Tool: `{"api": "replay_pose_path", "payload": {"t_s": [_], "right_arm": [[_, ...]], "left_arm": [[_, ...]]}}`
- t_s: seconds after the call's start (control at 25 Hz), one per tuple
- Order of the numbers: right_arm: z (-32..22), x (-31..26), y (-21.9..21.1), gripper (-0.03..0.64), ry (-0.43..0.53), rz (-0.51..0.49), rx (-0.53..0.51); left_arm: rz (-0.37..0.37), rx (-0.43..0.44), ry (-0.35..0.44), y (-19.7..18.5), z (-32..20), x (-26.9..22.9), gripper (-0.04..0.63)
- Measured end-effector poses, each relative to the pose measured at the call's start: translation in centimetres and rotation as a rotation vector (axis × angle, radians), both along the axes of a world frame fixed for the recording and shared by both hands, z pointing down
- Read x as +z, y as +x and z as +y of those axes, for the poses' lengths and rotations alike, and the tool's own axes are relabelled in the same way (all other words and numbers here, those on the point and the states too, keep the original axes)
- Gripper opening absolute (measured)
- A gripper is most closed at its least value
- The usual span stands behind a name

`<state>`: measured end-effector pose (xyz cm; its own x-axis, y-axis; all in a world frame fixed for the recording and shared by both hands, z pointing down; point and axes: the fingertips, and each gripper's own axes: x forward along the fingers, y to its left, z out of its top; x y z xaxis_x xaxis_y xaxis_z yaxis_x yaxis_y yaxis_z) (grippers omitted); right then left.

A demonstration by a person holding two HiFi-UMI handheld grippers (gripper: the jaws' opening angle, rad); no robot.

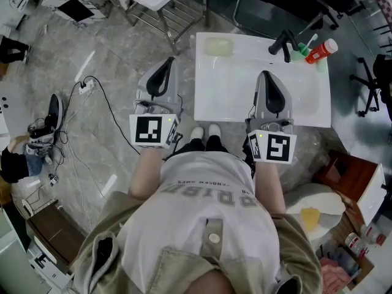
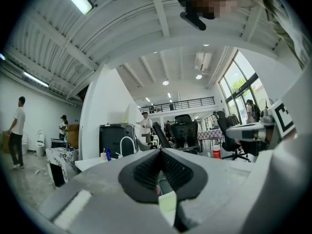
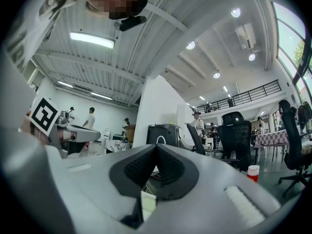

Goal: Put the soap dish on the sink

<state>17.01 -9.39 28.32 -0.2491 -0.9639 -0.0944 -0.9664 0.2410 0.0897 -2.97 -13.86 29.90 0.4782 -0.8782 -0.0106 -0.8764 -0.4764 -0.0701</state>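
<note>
Glossy, smooth white sink beneath the jaws of the right gripper; pale translucent plastic soap dish ahead-left of them. Matt grey plastic shells, ribbed black rubbery pads. Polished grey stone floor beneath the jaws of the left gripper.

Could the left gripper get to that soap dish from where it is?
Probably yes. The left gripper, shut and empty, hangs just left of the sink, and the soap dish sits on the sink's far left corner with nothing between them. Its jaws would have to open first.
</note>
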Motion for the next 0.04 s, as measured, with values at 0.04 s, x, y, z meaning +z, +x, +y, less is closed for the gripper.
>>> {"api": "replay_pose_path", "payload": {"t_s": [0.04], "right_arm": [[0.0, -0.02, 0.06, 0.0, 0.001, -0.001, 0.0]], "left_arm": [[0.0, 0.0, 0.0, 0.04, -0.03, -0.02, 0.007]]}}
